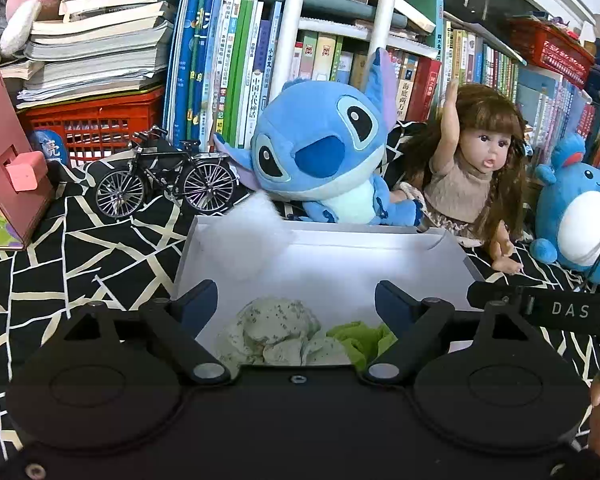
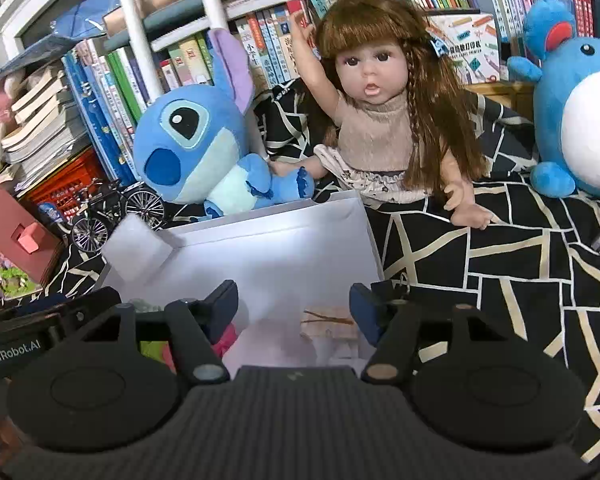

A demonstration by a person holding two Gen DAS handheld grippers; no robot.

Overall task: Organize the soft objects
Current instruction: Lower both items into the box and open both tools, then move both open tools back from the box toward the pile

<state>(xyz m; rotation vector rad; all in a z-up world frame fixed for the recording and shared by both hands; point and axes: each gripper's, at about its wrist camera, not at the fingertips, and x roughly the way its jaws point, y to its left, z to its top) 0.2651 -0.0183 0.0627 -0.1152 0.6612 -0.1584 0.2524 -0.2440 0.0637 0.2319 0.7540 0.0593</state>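
A white box (image 1: 380,252) lies on the black patterned cloth. In it lie a pale speckled soft piece (image 1: 276,330) and a green soft piece (image 1: 360,336). A white fluffy wad (image 1: 246,236) rests at the box's far left corner; it also shows in the right wrist view (image 2: 138,248). My left gripper (image 1: 296,300) is open and empty above the speckled piece. My right gripper (image 2: 294,306) is open and empty over the box (image 2: 284,248), with pink (image 2: 226,340) and yellow-green (image 2: 152,350) soft bits near its left finger.
Behind the box sit a blue Stitch plush (image 1: 320,152), a long-haired doll (image 1: 472,164) and a blue round plush (image 1: 580,216). A model bicycle (image 1: 168,176), a red crate (image 1: 92,124) and a pink house (image 1: 8,152) stand left. Bookshelves fill the back.
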